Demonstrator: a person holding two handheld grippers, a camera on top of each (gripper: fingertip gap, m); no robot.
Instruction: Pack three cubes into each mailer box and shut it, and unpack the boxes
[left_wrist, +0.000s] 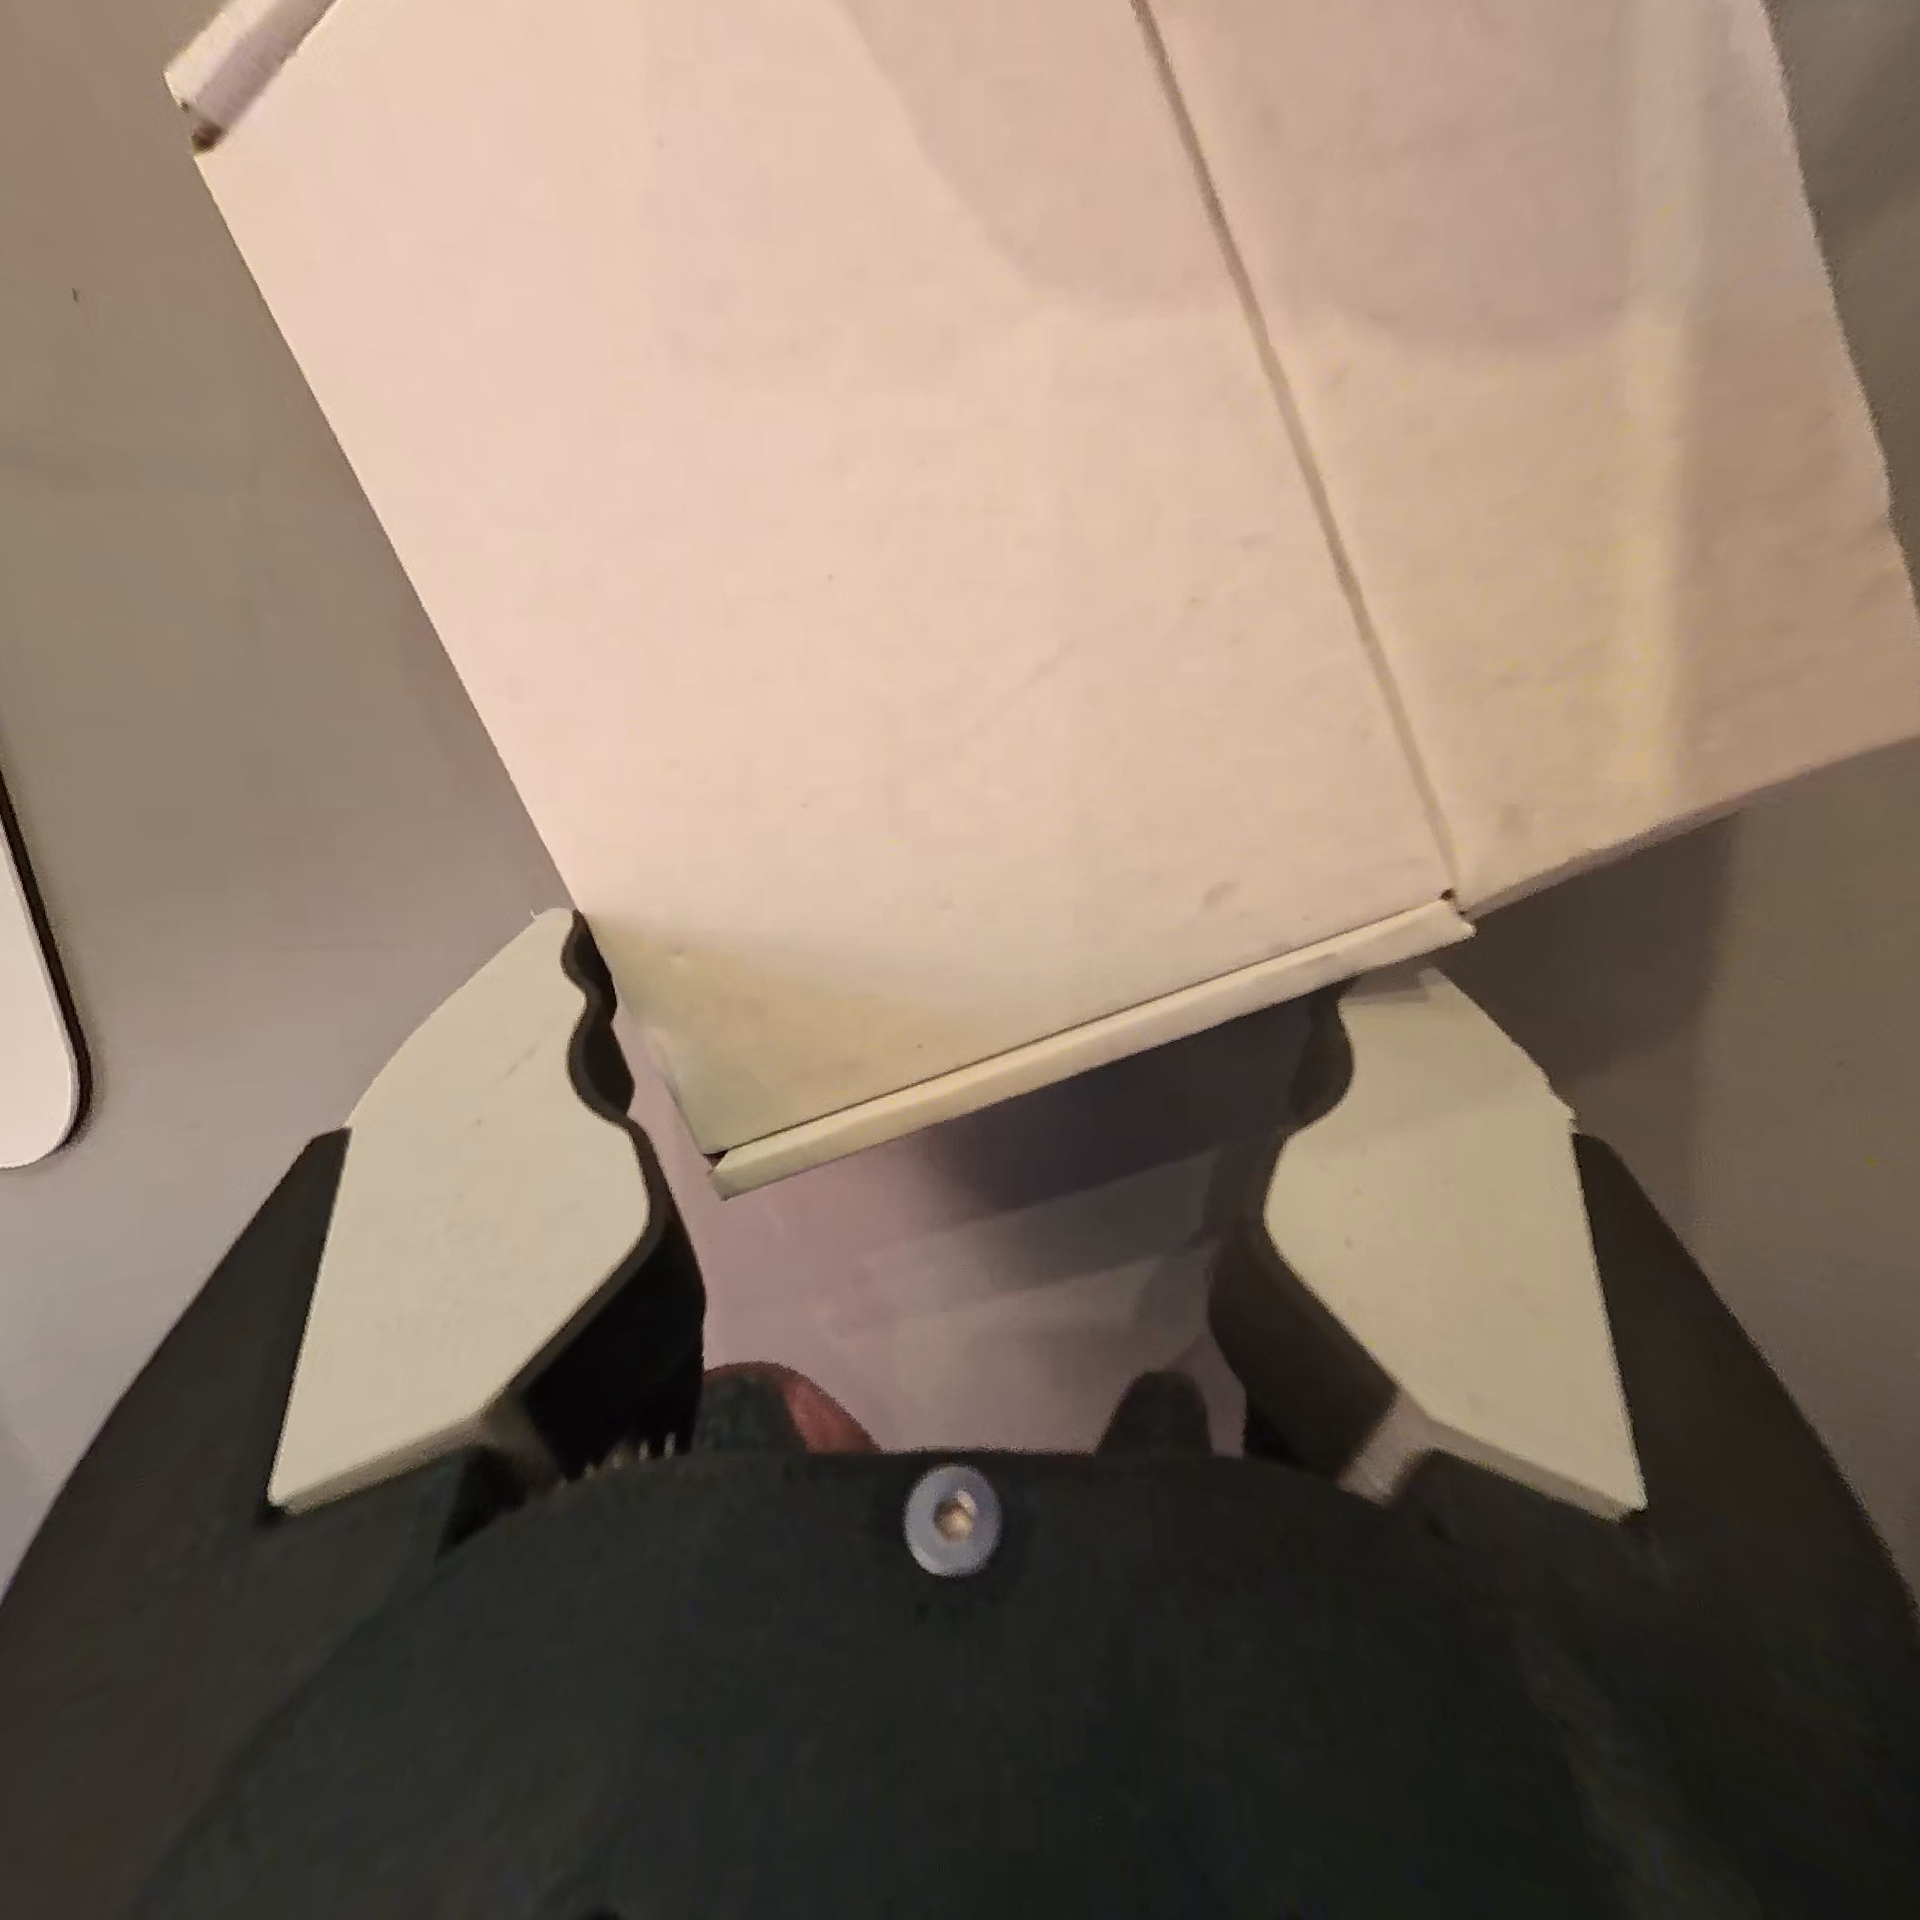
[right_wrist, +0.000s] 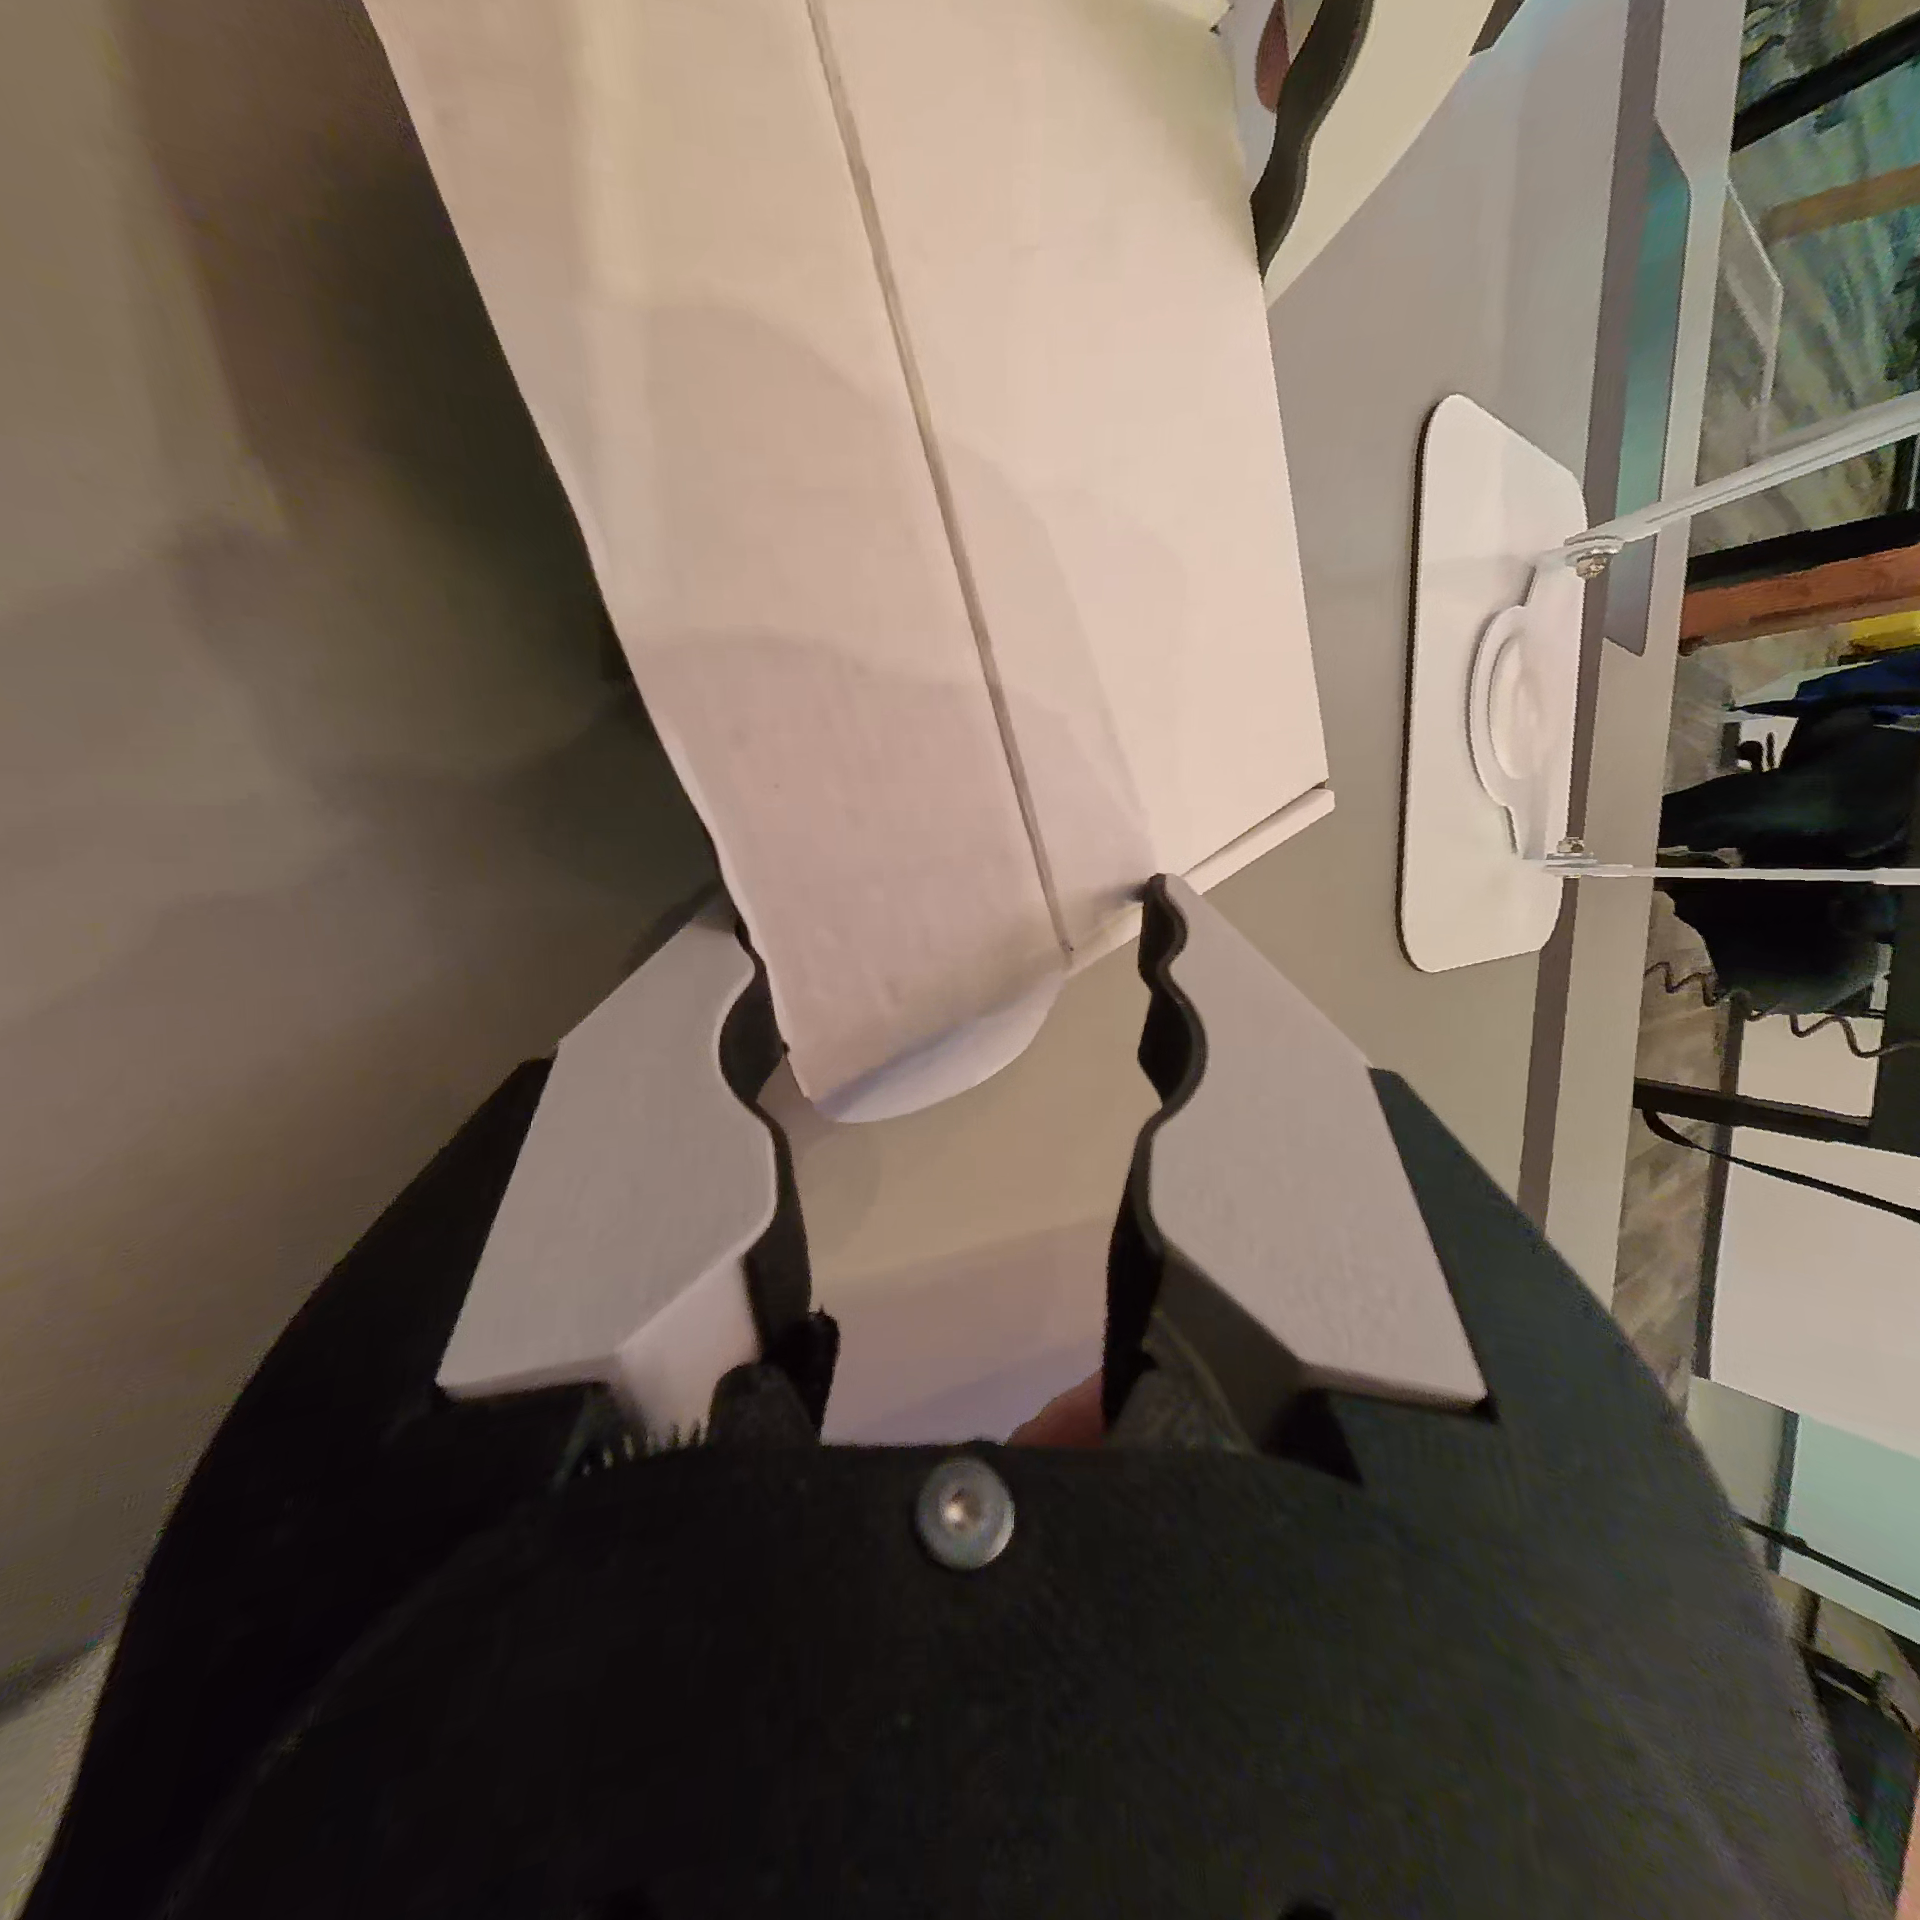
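A white mailer box lies shut on the grey table, turned at an angle. No cubes show. My left gripper is open wide. The box's near end sits between its fingers: the left pad touches a box corner, and the box edge hides the right fingertip. In the right wrist view the box shows its front flap with a rounded corner. My right gripper is open with that flap between its fingers, the left finger against the flap's edge. The left gripper shows dimly beyond the box's far end.
A white rounded plate lies on the table to the right of the box, with a clear acrylic bracket over it. Its edge shows in the left wrist view. The table edge and room clutter lie beyond.
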